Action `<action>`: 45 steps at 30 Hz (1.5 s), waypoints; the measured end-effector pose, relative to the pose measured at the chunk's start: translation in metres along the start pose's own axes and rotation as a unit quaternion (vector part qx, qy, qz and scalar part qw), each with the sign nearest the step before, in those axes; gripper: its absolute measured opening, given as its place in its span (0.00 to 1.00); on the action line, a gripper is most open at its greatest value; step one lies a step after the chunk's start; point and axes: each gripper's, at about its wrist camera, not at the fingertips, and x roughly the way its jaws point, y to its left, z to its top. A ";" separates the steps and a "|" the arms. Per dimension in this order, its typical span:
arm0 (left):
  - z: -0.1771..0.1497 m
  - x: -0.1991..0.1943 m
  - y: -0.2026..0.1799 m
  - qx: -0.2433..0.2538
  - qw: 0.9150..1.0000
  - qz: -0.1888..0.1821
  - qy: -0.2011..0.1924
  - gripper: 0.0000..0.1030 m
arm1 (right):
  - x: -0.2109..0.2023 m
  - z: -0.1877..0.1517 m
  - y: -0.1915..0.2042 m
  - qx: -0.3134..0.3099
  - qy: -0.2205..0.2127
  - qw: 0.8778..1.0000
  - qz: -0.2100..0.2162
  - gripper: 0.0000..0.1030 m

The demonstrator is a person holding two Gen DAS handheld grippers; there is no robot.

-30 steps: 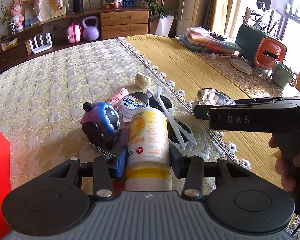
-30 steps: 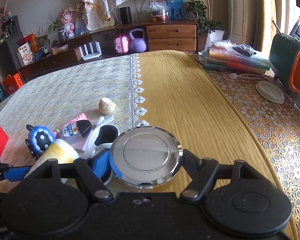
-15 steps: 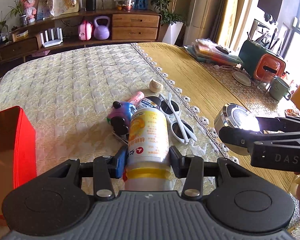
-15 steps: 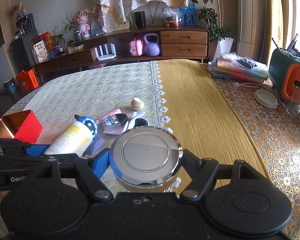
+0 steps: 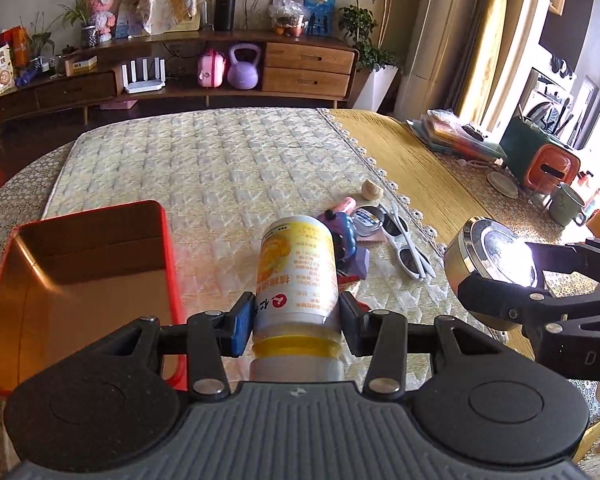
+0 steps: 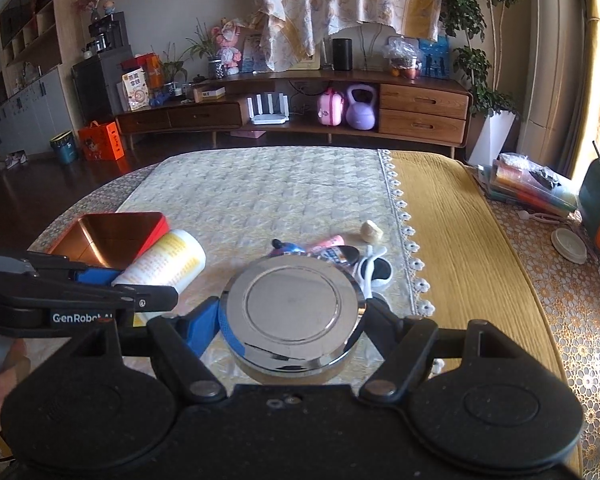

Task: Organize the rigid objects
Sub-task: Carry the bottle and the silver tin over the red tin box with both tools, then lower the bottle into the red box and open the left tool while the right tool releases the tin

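My left gripper [image 5: 297,322] is shut on a yellow and white bottle [image 5: 296,268], held above the table with its base pointing away. My right gripper [image 6: 292,330] is shut on a round shiny metal tin [image 6: 292,300]; the same tin [image 5: 488,252] shows at the right in the left wrist view. An open red box [image 5: 80,272] with a copper-coloured inside lies on the table to the left, also seen as the red box [image 6: 112,234] in the right wrist view. The bottle [image 6: 164,264] hangs just right of that box.
A blue toy [image 5: 342,232], a pink tube [image 5: 346,204], white sunglasses [image 5: 408,248], a small tin and a pale shell-like lump [image 5: 372,190] lie grouped on the cream cloth [image 5: 220,168]. A yellow runner, a green mug [image 5: 566,204] and stacked packets lie to the right.
Both grippers have risen and pulled back leftward from the pile with the bottle and the tin. The red box has come into full view at the left.
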 end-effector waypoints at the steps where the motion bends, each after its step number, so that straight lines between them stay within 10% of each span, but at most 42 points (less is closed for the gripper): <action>1: 0.001 -0.004 0.007 -0.004 1.000 0.003 -0.002 0.43 | 0.000 0.002 0.007 -0.004 0.000 1.000 0.004 0.74; 25: 0.007 -0.010 0.173 -0.068 0.993 0.095 0.005 0.43 | 0.077 0.026 0.166 -0.118 0.018 0.990 0.074 0.74; 45: 0.019 0.064 0.206 -0.063 0.991 0.102 0.058 0.43 | 0.167 0.020 0.209 -0.195 0.079 0.972 0.105 0.73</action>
